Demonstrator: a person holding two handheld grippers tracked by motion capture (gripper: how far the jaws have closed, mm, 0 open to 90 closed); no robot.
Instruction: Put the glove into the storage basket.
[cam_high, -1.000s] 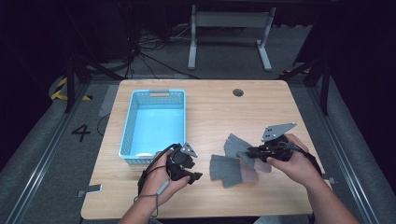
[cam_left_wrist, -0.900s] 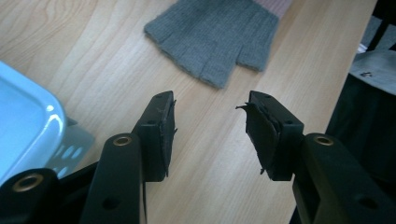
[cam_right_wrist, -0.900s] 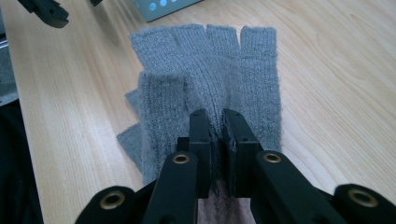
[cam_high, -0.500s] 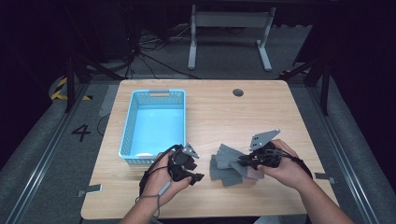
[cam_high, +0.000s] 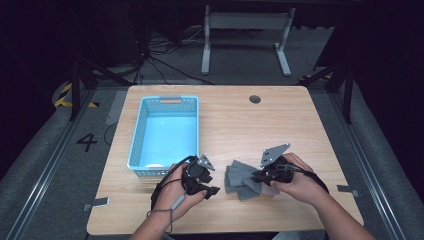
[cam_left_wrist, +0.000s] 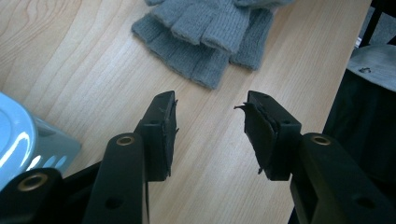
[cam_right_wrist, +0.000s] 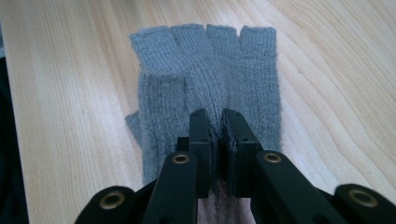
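Two grey fingerless gloves (cam_right_wrist: 210, 84) lie stacked ahead of the right gripper (cam_right_wrist: 218, 123), jaws pinching the top one's cuff — apparently only that layer. Left gripper (cam_left_wrist: 210, 121) waits spread, short of them; lifting slowly should separate them.

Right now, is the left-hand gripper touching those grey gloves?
Apart. In the left gripper view the left gripper has its jaws spread with nothing between them, and a strip of bare table lies between the jaw tips and the grey gloves.
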